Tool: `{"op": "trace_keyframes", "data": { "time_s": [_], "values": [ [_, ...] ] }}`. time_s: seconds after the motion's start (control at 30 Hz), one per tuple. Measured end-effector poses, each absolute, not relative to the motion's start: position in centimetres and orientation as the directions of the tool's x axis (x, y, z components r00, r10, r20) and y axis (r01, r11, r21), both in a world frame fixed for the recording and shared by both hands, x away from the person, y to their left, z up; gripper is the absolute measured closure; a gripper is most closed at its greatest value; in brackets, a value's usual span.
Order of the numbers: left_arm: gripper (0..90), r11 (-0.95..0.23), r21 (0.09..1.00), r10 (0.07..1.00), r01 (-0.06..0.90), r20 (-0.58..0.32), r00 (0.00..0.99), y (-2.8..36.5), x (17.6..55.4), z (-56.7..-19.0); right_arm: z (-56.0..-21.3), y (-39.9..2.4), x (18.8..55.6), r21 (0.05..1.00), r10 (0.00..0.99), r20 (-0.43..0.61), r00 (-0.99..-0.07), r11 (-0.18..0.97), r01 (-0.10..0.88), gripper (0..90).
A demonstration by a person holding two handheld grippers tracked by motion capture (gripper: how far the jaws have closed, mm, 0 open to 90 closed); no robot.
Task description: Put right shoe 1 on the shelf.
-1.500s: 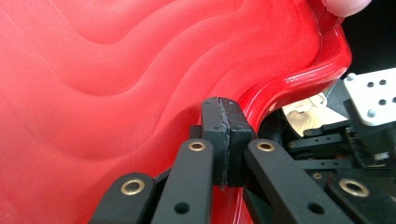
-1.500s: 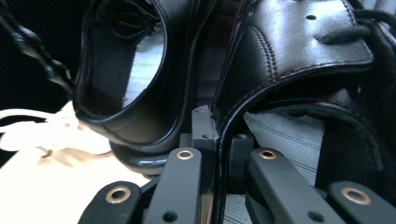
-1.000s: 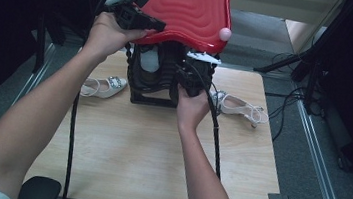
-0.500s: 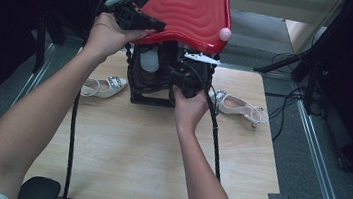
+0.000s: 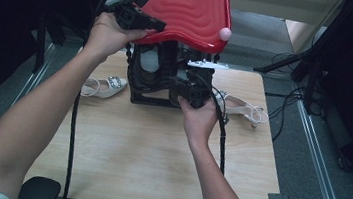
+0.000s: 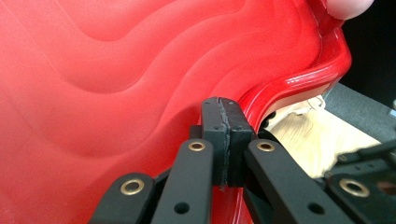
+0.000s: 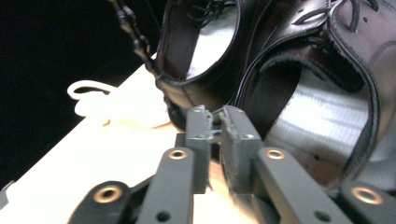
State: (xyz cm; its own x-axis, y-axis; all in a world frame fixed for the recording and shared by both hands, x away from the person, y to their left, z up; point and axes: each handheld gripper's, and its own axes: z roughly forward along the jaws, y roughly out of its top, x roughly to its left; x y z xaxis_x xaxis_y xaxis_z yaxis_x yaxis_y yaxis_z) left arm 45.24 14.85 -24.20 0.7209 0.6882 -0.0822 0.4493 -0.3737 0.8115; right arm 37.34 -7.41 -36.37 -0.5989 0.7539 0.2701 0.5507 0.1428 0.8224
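A wavy red lid (image 5: 189, 10) is tilted up over a pair of black leather shoes (image 5: 150, 66) standing in a black box on the table. My left gripper (image 5: 158, 26) rests at the lid's left edge. In the left gripper view its pads (image 6: 224, 116) are pressed together, shut, against the red surface (image 6: 116, 70). My right gripper (image 5: 175, 82) sits just in front of the shoes (image 7: 299, 70). Its jaws (image 7: 213, 121) have just closed to a thin slit with nothing between them.
A white sandal (image 5: 103, 87) lies left of the box and another (image 5: 241, 108) right of it on the wooden table (image 5: 146, 166). A pink knob (image 5: 225, 33) sits at the lid's right corner. Cables trail from both grippers, and dark stands ring the table.
My right hand has drawn its gripper back a little from the black shoes toward the near side. The left hand and the red lid have stayed put.
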Motion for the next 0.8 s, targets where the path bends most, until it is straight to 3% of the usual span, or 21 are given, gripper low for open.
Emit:
{"op": "trace_keyframes", "data": {
  "time_s": [0.23,0.4,0.8],
  "values": [
    [90.0,-0.367,0.812,0.69,0.453,-0.09,0.718,14.9,45.2,-24.2,-36.9,-8.2,35.0,0.807,0.665,0.322,-0.674,0.18,0.563,90.0],
    [90.0,-0.36,0.811,0.688,0.461,-0.102,0.718,15.0,45.3,-24.2,-39.3,-8.6,34.2,0.813,0.659,0.283,-0.697,0.22,0.539,90.0],
    [90.0,-0.358,0.812,0.689,0.461,-0.104,0.718,14.9,45.3,-24.3,-43.0,-10.1,36.2,0.785,0.713,0.306,-0.631,0.186,0.591,90.0]
  ]
}}
